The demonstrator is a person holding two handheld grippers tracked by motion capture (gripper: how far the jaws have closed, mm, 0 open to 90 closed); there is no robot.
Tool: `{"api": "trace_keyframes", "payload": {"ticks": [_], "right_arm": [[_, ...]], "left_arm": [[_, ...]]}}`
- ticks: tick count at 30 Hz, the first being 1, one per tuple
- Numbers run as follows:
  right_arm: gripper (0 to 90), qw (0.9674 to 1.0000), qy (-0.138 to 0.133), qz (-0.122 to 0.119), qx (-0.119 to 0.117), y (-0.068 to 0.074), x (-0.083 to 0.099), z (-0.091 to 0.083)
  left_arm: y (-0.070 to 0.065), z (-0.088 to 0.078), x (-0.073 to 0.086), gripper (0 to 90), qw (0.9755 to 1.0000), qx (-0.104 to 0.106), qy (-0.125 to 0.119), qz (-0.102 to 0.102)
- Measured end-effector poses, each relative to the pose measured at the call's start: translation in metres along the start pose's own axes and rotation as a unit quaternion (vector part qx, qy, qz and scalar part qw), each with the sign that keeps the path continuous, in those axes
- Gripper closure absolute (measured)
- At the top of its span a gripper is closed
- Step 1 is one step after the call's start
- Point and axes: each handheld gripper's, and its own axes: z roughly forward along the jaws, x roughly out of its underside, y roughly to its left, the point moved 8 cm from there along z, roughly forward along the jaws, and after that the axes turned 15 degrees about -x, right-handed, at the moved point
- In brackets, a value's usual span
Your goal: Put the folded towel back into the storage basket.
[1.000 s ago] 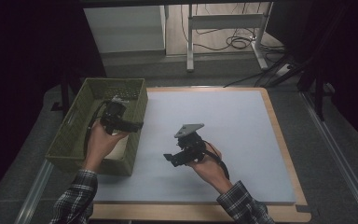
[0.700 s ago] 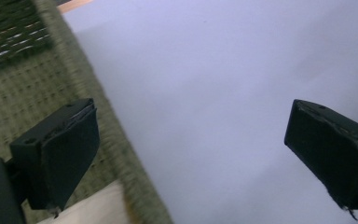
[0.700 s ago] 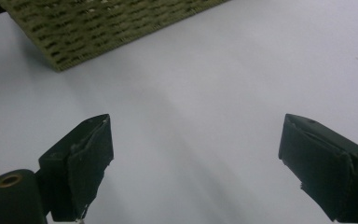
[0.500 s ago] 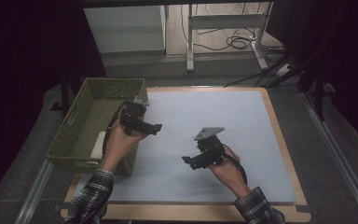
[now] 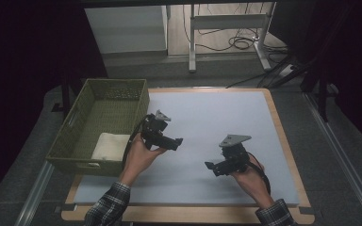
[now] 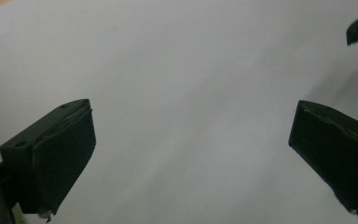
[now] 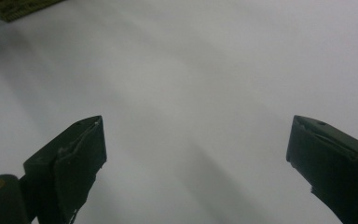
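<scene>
A green woven basket (image 5: 104, 123) stands at the left edge of the surface (image 5: 202, 122), which is covered by a pale grey mat; a folded white cloth (image 5: 107, 146) lies in the basket's near end. Nothing stands between the two hands on the mat.

The left hand (image 5: 139, 157) comes up from the bottom edge in a plaid sleeve and holds the left claw (image 5: 176, 142) just right of the basket's near corner, above the mat, its tips aimed right. The right hand (image 5: 247, 176) holds the right claw (image 5: 210, 168) well apart from it, tips aimed left, so the two face each other.

Both claws are released and bare: the left gripper view and the right gripper view each show jaws spread wide over plain mat; the right one's have just been opening. The cloth lies near the left claw, behind its hand, inside the basket wall
</scene>
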Motion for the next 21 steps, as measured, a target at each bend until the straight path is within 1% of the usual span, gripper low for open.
{"api": "trace_keyframes", "payload": {"ticks": [1, 2, 5, 6, 7, 10, 11, 12, 13, 16, 17, 18, 19, 20, 21], "right_arm": [[4.9, 1.0, -0.001, 0.005, 0.003, -0.004, 0.008, -0.004], [4.9, 1.0, -0.001, 0.005, 0.003, -0.004, 0.008, -0.004], [4.8, 0.9999, 0.003, 0.007, 0.013, -0.01, 0.02, -0.011], [4.8, 0.9998, 0.001, 0.01, 0.018, -0.013, 0.027, -0.016], [4.8, 0.9998, 0.001, 0.01, 0.018, -0.013, 0.027, -0.016], [4.8, 0.9995, 0.001, 0.016, 0.027, -0.018, 0.039, -0.022], [4.8, 0.9992, 0.004, 0.016, 0.037, -0.023, 0.048, -0.025], [4.8, 0.9992, 0.004, 0.016, 0.037, -0.023, 0.048, -0.025], [4.8, 0.9989, 0.005, 0.02, 0.041, -0.025, 0.052, -0.026], [4.8, 0.9984, 0.006, 0.031, 0.046, -0.032, 0.064, -0.029], [4.8, 0.998, 0.007, 0.036, 0.051, -0.035, 0.07, -0.03], [4.8, 0.998, 0.007, 0.036, 0.051, -0.035, 0.07, -0.03], [4.8, 0.9976, 0.009, 0.039, 0.057, -0.037, 0.076, -0.031], [4.8, 0.9976, 0.009, 0.039, 0.057, -0.037, 0.076, -0.031], [4.8, 0.9973, 0.012, 0.038, 0.061, -0.039, 0.079, -0.031]], "left_arm": [[-0.008, 0.002, 0.006, 0.9, 1.0, 0.007, -0.005, 0.0], [-0.008, 0.002, 0.006, 0.9, 1.0, 0.007, -0.005, 0.0], [-0.02, 0.005, 0.016, 0.9, 0.9999, 0.014, -0.009, 0.002], [-0.026, 0.007, 0.022, 0.9, 0.9997, 0.02, -0.011, 0.001], [-0.026, 0.007, 0.022, 0.9, 0.9997, 0.02, -0.011, 0.001], [-0.033, 0.011, 0.035, 0.9, 0.9997, 0.02, -0.013, 0.003], [-0.034, 0.012, 0.04, 0.9, 0.9997, 0.02, -0.011, 0.001], [-0.035, 0.013, 0.045, 0.9, 0.9997, 0.021, -0.01, -0.001], [-0.036, 0.015, 0.05, 0.9, 0.9997, 0.022, -0.009, -0.002], [-0.038, 0.02, 0.065, 1.1, 0.9999, 0.015, -0.006, -0.004], [-0.038, 0.024, 0.075, 1.0, 1.0, 0.009, 0.002, -0.002], [-0.038, 0.024, 0.075, 1.0, 1.0, 0.009, 0.002, -0.002], [-0.038, 0.026, 0.08, 1.0, 1.0, 0.007, 0.004, -0.003], [-0.039, 0.028, 0.084, 1.0, 0.9999, 0.007, 0.008, -0.004], [-0.039, 0.031, 0.088, 1.0, 0.9999, 0.005, 0.011, -0.005]]}}
